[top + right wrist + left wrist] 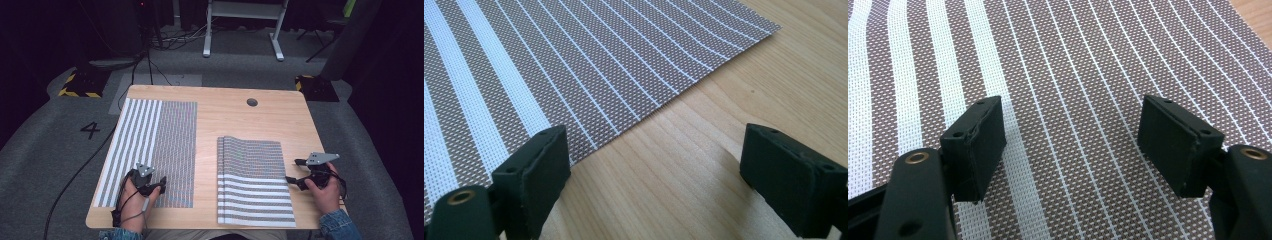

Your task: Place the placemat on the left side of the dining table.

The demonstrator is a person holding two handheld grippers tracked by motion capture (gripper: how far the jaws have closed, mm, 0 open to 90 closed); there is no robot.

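Down at the near edge of the light wooden table (220,107), two hands at work. At seven o'clock, the left gripper (156,187) low over the flat woven brown-and-white striped placemat (150,150), close to its near edge; seen from the left gripper view (1072,145), jaws spread wide, nothing between the pads, just open weave beneath and thin white lines running away toward twelve o'clock. Over at four o'clock, the right gripper (295,172) held in the right hand (325,192), jaws pointing toward nine o'clock at the right edge of the second striped woven placemat (255,182), this one folded over on itself, a doubled layer showing at its far end. From the right gripper view (654,165), jaws likewise standing wide apart, empty, bare wood (734,100) between them and the mat's edge (589,65) just beside one pad, not gripped. Farther out, at one o'clock, a round cable hole (252,102) in the tabletop. Beyond the table, grey carpet floor (45,145) marked with a black number four (90,130), and a white desk frame (245,27) at twelve o'clock.
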